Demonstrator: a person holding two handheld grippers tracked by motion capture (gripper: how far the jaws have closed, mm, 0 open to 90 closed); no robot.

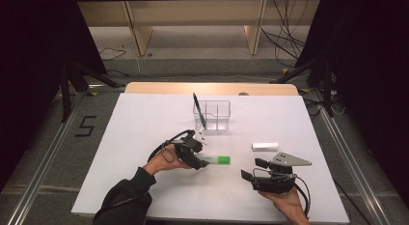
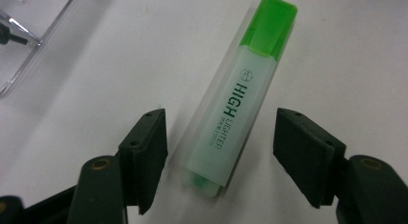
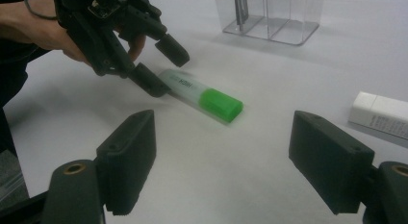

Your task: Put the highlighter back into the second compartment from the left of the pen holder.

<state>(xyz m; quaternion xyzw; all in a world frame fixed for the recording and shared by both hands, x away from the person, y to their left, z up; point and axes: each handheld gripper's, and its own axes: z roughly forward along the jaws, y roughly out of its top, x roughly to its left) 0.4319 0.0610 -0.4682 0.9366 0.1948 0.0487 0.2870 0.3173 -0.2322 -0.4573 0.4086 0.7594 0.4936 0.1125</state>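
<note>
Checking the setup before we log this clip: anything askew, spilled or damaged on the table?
Nothing stands out. The green highlighter lies flat and capped between the left gripper jaws, the white eraser lies flat nearby, and the clear organizer stands upright with a black pen leaning in it. No spills or damage visible.

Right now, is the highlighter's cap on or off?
On. The green cap sits on the end of the highlighter, which lies flat on the white table, away from the left gripper.

We saw a white table on grey carpeted floor, a "5" marking taped at its left. Pale wooden shelving stood behind, black curtains on both sides, loose cables trailing back right.
</note>
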